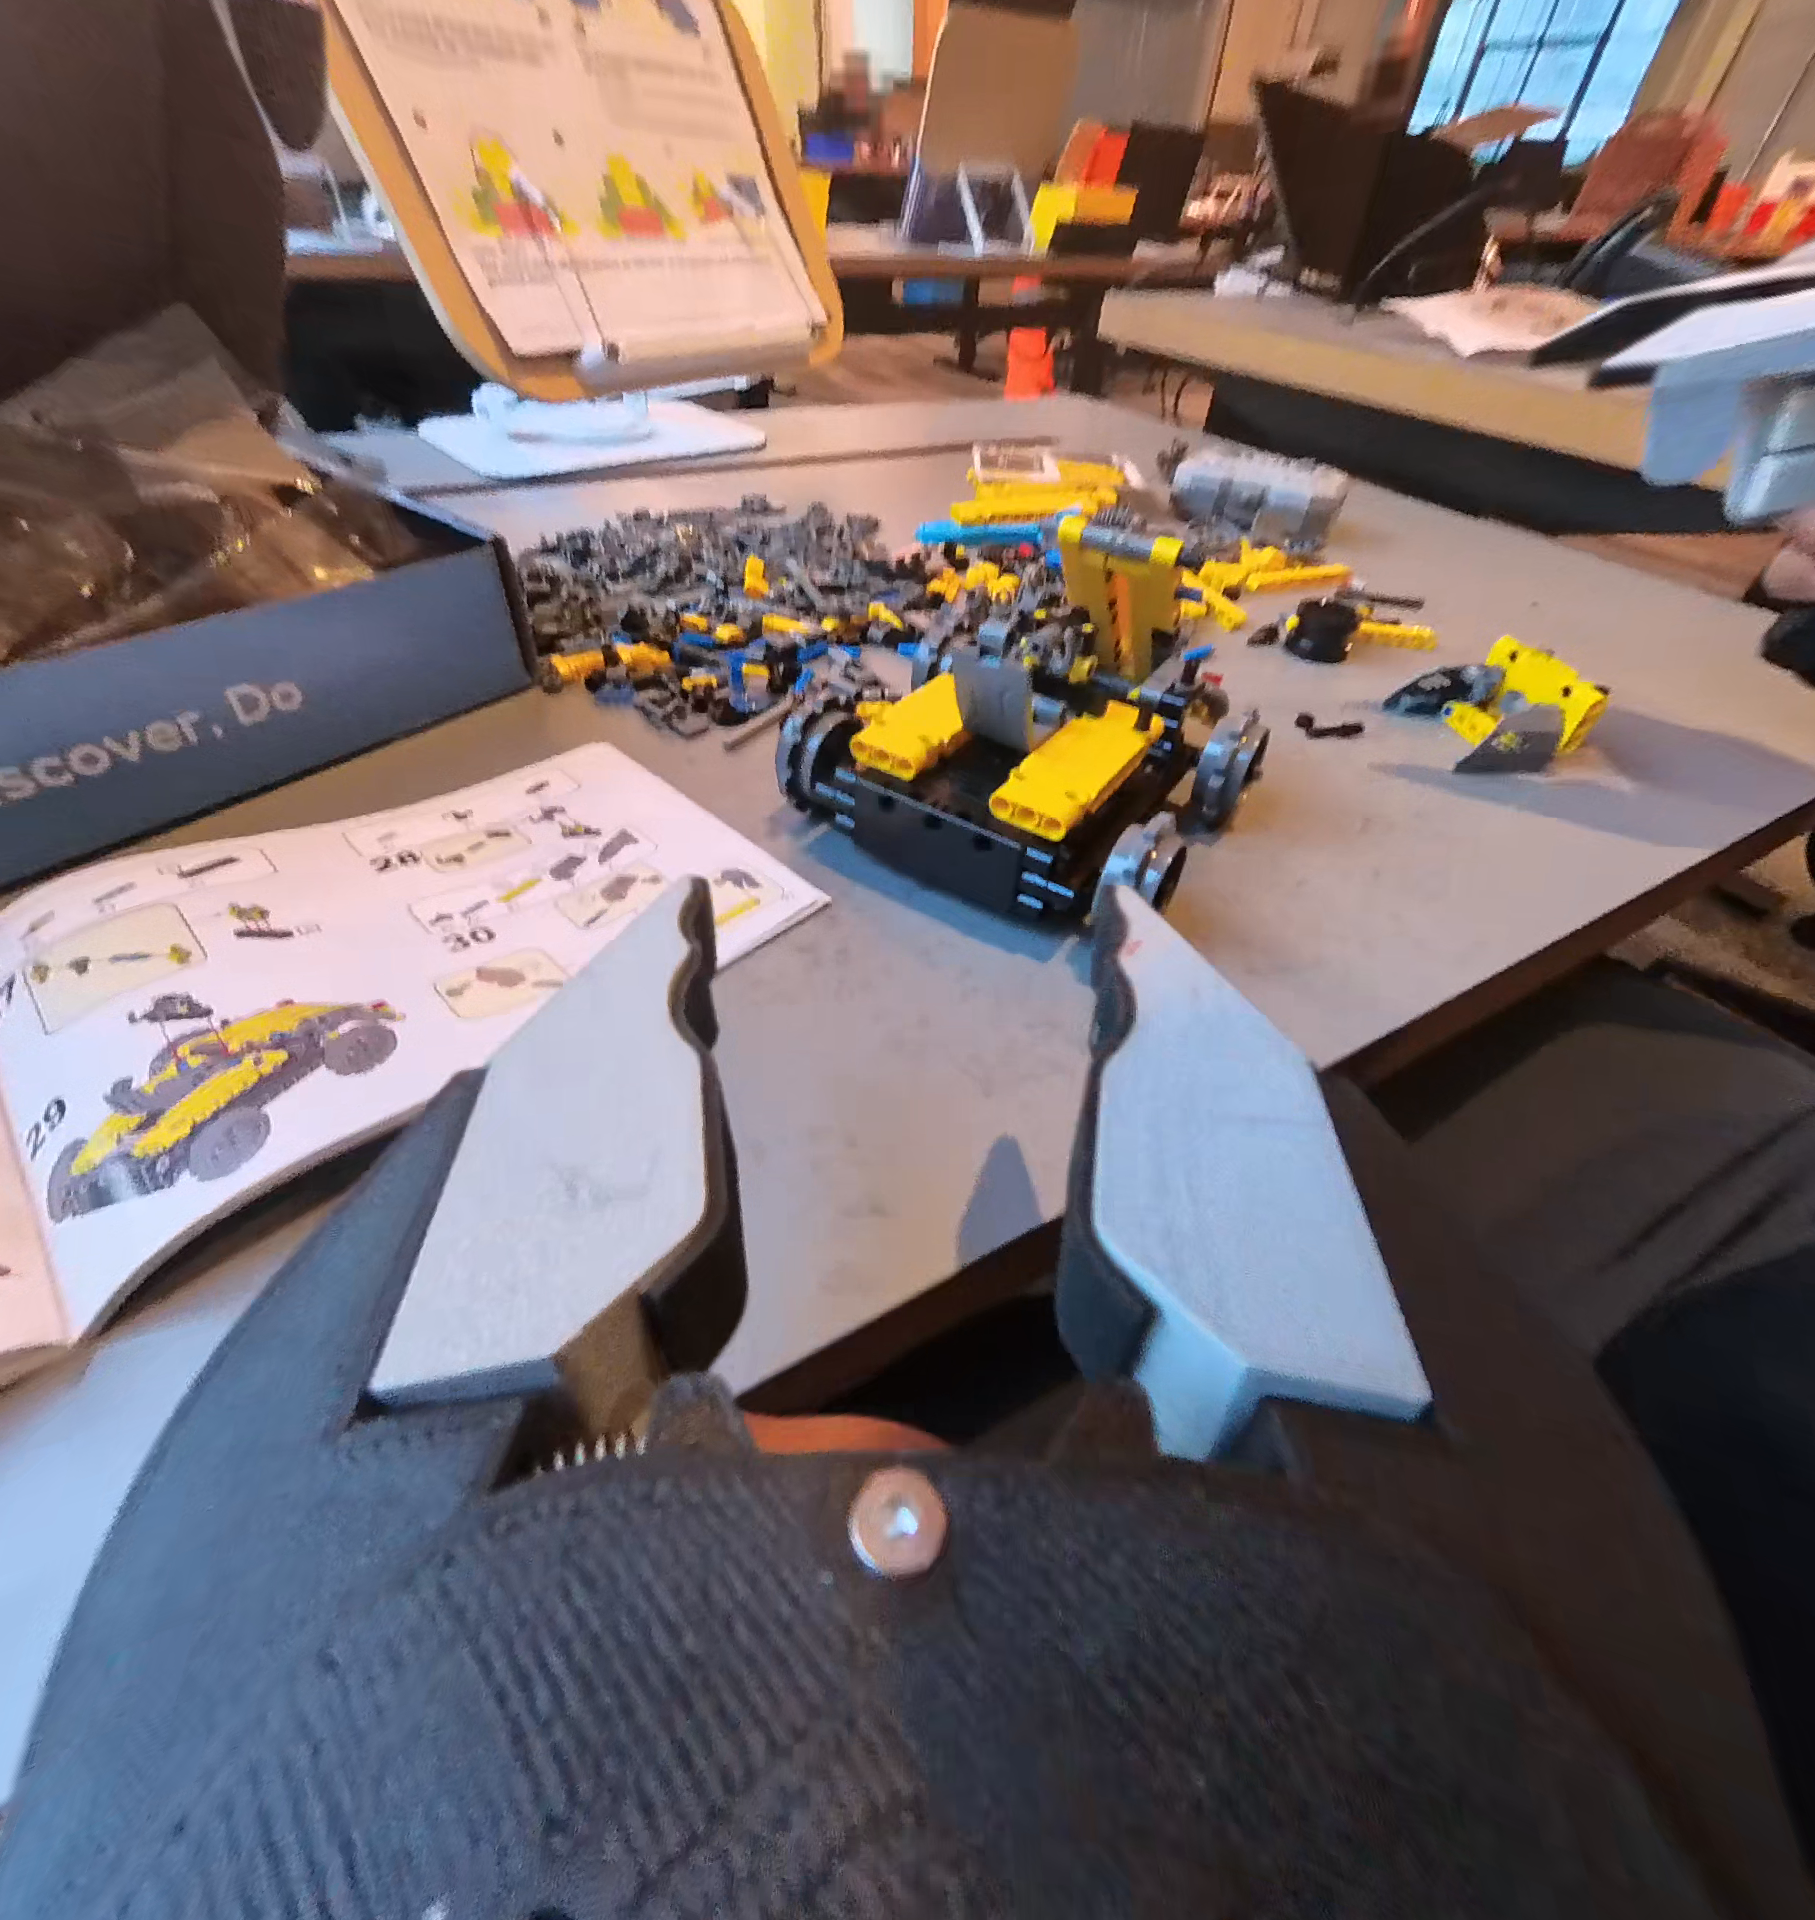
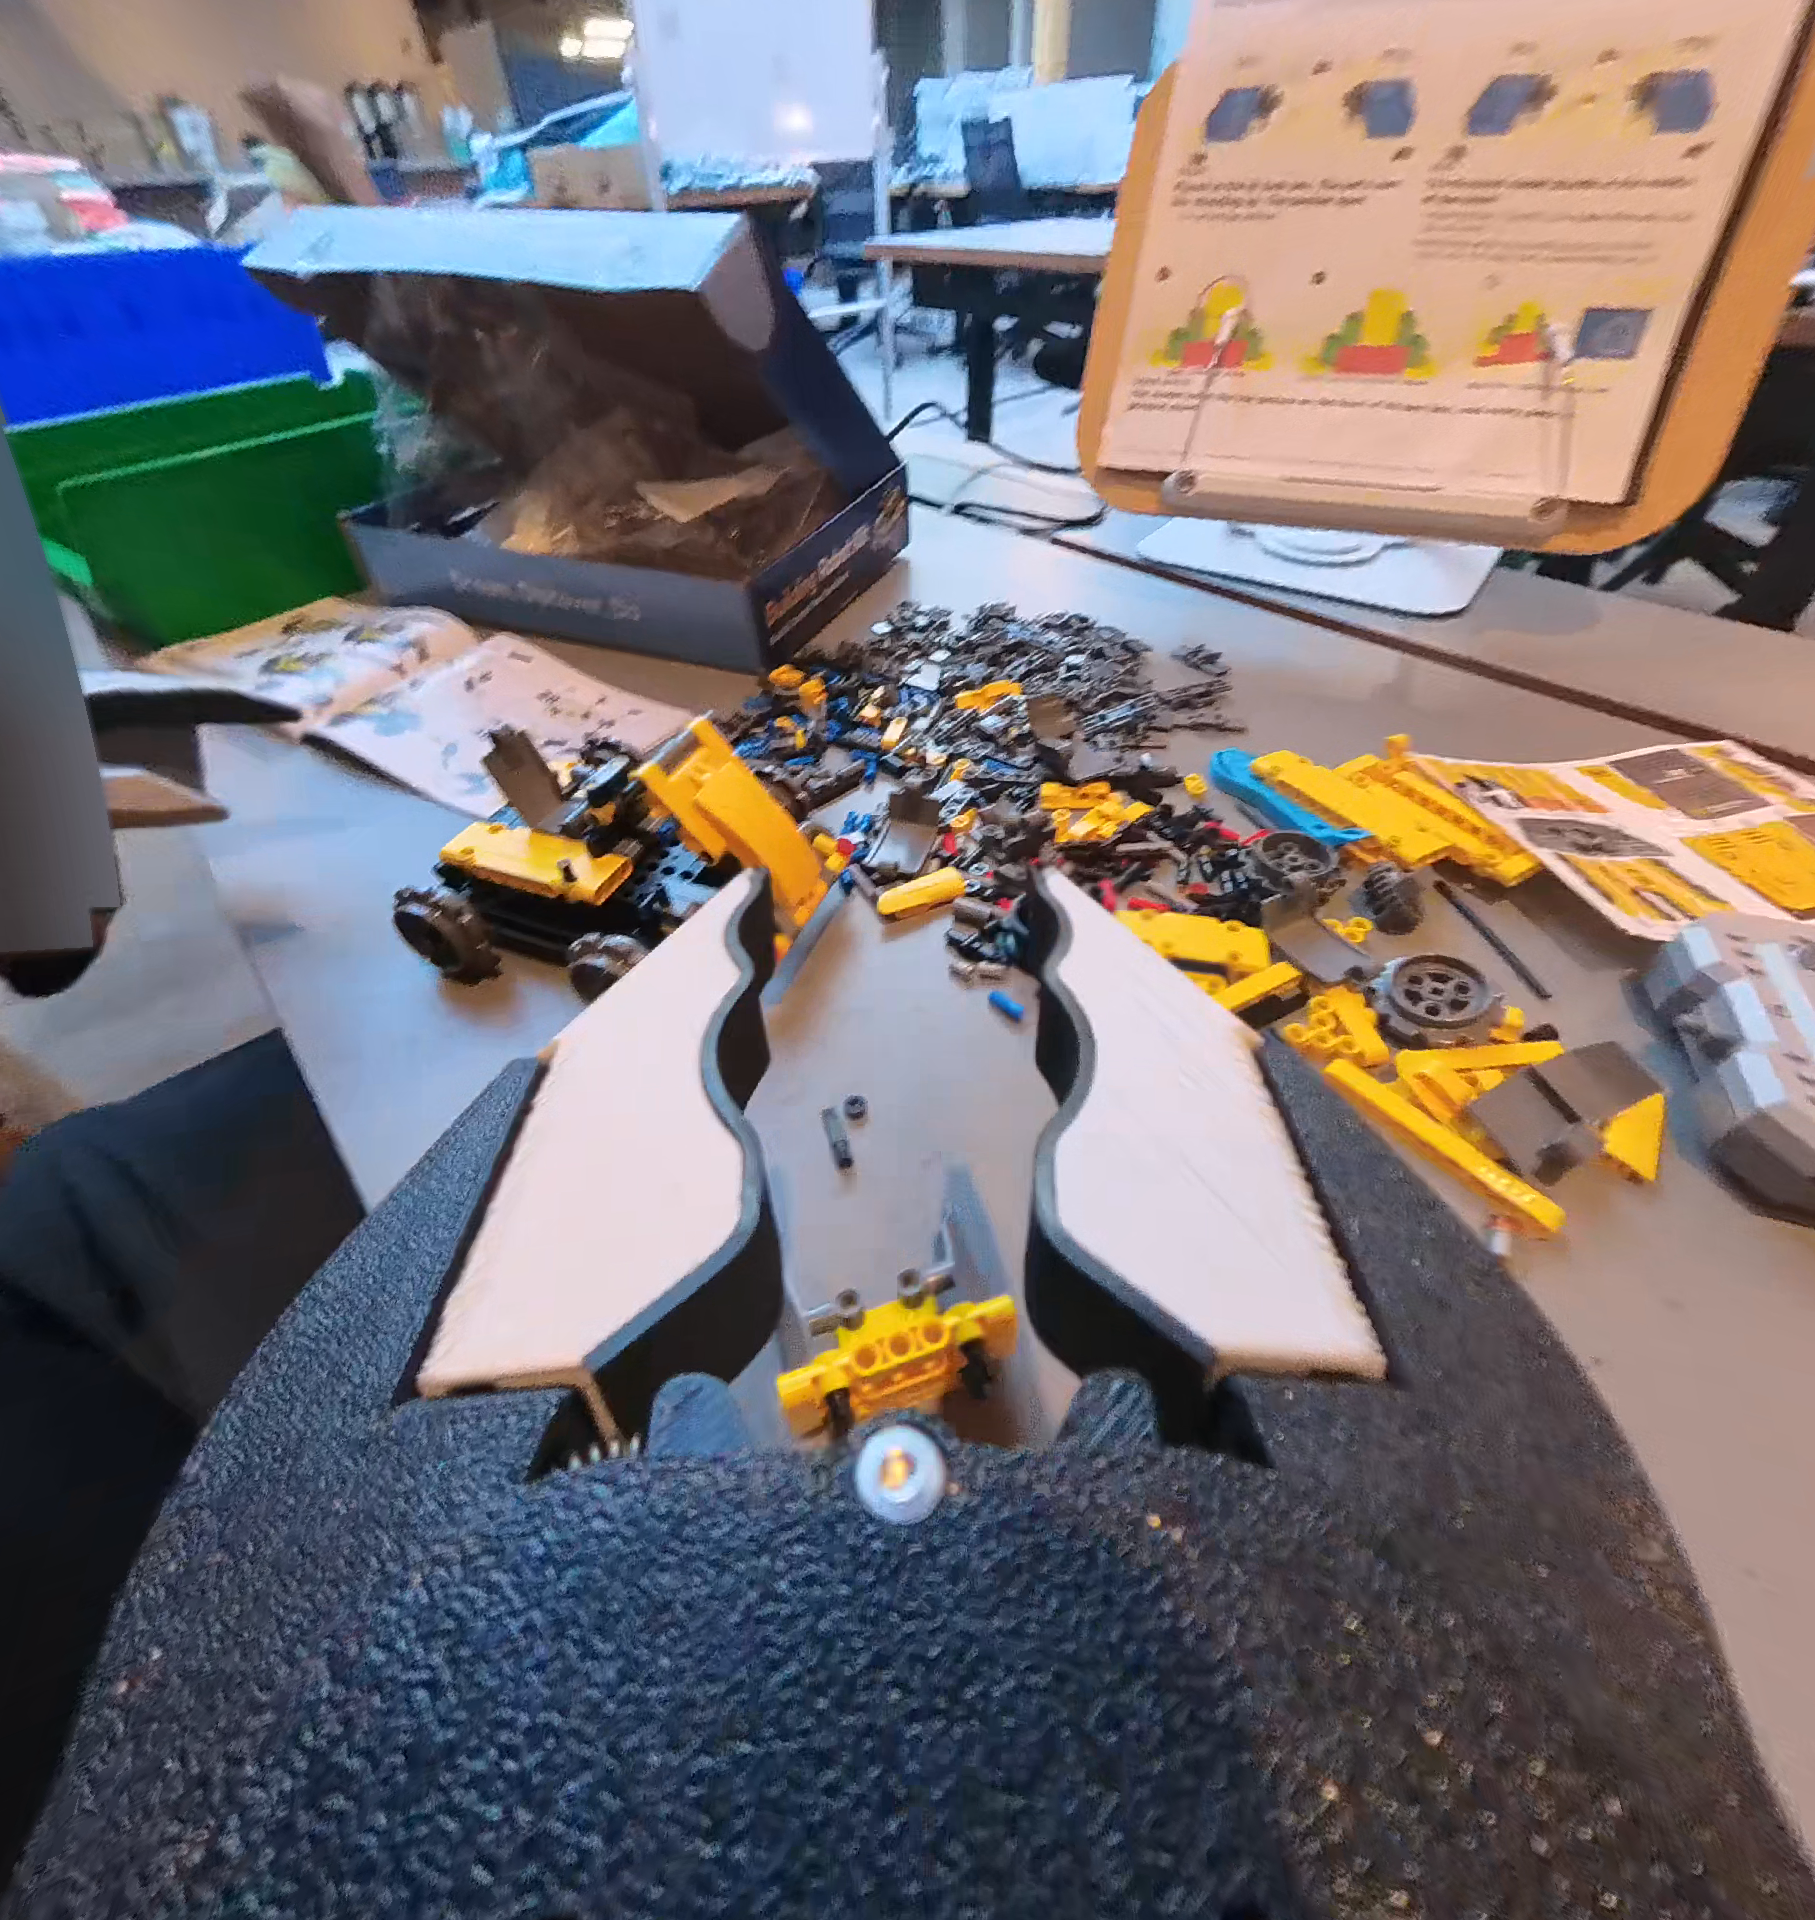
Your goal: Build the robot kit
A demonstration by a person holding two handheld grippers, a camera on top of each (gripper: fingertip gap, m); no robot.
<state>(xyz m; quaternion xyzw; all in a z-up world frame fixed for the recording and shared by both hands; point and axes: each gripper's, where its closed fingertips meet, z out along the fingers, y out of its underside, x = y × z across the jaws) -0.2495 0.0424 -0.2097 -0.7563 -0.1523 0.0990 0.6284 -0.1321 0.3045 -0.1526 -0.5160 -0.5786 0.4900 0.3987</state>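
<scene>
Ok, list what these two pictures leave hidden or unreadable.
- Left wrist view: the open booklet runs off the left edge.
- Left wrist view: the box contents sit behind crinkled plastic.
- Right wrist view: the small yellow assembly is partly under the right gripper body.
- Both views: parts in the loose pile blur together.

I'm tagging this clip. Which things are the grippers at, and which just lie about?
At the grippers:
left gripper, open, nearest car model and booklet
right gripper, open, above yellow piece and black pins

Lying about:
parts pile, box, stand, grey block, sticker sheet
</scene>
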